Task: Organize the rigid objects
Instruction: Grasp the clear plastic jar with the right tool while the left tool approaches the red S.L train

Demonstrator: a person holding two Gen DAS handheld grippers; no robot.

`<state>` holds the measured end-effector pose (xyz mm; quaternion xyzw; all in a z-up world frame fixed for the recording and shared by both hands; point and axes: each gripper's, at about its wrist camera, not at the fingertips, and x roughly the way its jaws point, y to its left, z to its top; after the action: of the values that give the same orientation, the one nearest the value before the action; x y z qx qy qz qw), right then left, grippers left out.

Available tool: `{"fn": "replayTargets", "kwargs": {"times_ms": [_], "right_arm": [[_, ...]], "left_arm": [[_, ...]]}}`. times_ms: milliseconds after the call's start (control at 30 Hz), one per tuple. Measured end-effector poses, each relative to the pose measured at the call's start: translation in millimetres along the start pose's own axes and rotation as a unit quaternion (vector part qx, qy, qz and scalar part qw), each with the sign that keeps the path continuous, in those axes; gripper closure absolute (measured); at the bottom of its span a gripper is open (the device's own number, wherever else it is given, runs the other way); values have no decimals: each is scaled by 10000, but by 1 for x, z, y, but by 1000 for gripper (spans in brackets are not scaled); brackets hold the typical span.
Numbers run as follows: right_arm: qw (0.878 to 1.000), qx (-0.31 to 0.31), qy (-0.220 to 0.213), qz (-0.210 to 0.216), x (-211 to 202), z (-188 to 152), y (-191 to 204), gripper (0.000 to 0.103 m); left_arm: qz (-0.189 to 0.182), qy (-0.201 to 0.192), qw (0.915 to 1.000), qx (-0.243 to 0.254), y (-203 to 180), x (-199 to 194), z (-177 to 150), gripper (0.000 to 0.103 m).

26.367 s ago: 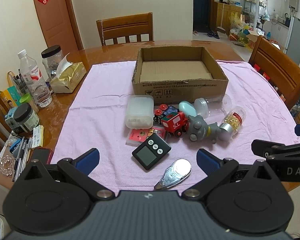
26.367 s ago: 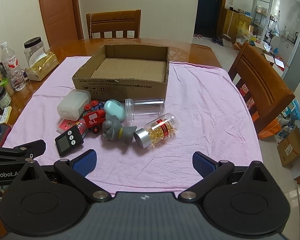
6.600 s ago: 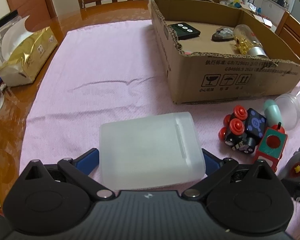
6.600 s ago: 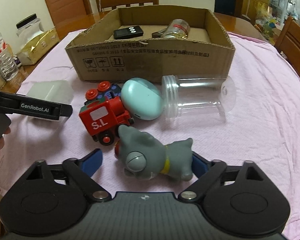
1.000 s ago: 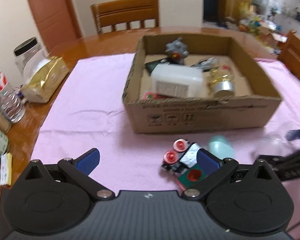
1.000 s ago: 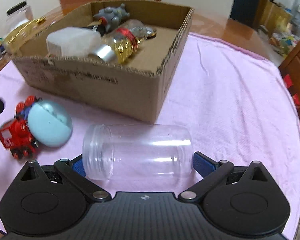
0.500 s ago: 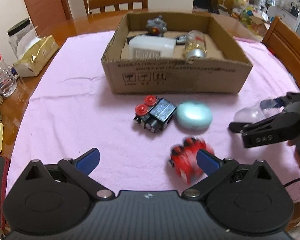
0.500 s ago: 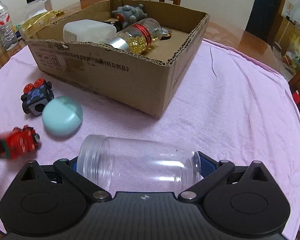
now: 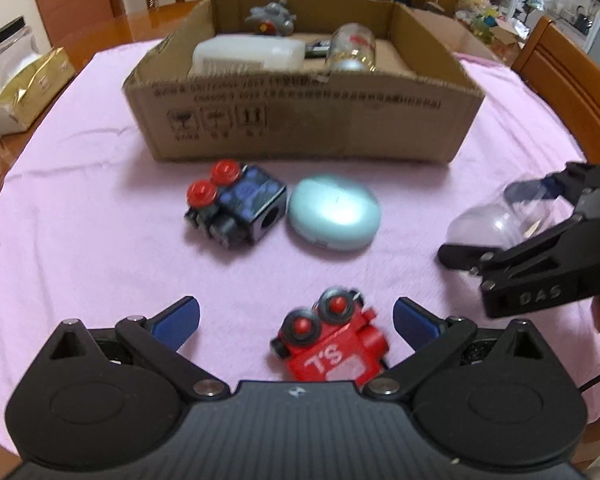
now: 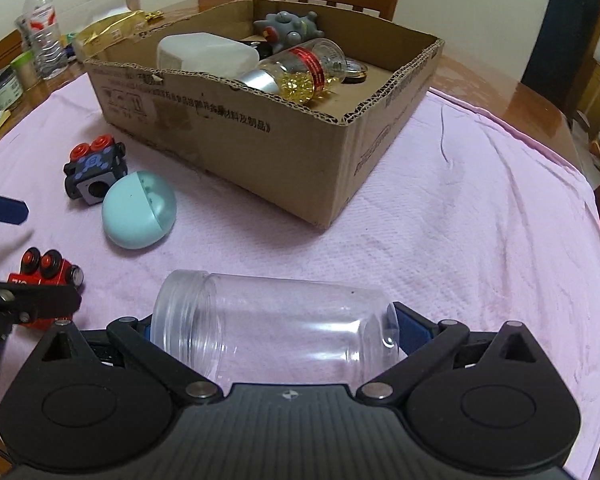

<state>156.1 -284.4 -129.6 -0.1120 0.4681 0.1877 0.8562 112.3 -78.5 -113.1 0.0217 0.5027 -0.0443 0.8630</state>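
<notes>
My left gripper is open and low over the pink cloth. A red toy train lies between its fingers, closer to the right one and touching neither pad. The same red train shows at the left of the right wrist view. My right gripper is shut on a clear plastic jar held sideways; that jar also shows at the right of the left wrist view. A black-and-blue train car and a teal oval case lie in front of the cardboard box.
The box holds a white plastic container, a grey toy, a pill bottle and small flat items. A gold tissue pack and a water bottle stand at the left. A wooden chair is on the right.
The left gripper has moved forward and lower; the red train, blurred half a second ago, now lies still between its fingers. The right gripper still carries the jar and has shifted slightly.
</notes>
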Motion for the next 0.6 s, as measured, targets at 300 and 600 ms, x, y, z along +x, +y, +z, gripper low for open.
{"fn": "replayTargets", "kwargs": {"times_ms": [300,600], "right_arm": [[9999,-95,-35,54,-1,-2,-1,0],[9999,-95,41,52,-3,-3,1,0]], "left_arm": [[573,207,9980,-167,21,-11,-25,1],[350,62,9992,-169,18,-11,-33,5]]}}
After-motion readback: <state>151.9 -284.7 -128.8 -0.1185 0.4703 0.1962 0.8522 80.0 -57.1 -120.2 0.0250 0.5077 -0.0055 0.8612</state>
